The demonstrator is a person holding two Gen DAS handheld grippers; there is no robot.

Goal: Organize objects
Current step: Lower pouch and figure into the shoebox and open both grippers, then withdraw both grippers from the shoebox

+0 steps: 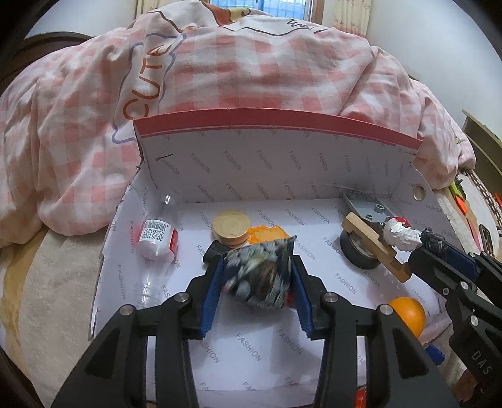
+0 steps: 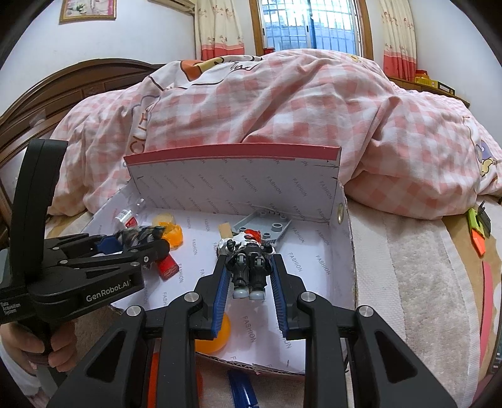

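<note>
My left claw (image 1: pixel 255 276) pinches the patterned pouch (image 1: pixel 260 276) above the box (image 1: pixel 276 163) floor; my right claw (image 2: pixel 249 276) pinches the toy figure (image 2: pixel 249 263), lengthwise between its fingers, the box floor directly below.

Pink-and-white checked quilt (image 2: pixel 282 110), heaped on the bed behind the box, printed with cartoon figures and lettering. Dark wooden headboard (image 2: pixel 78 91), at left. Barred window (image 2: pixel 309 23) with wooden frame, flanked by patterned curtains (image 2: pixel 221 26) with red hems. Framed picture (image 2: pixel 88 11) on the white wall. Cream textured bed cover (image 2: pixel 408 266) under the quilt.
</note>
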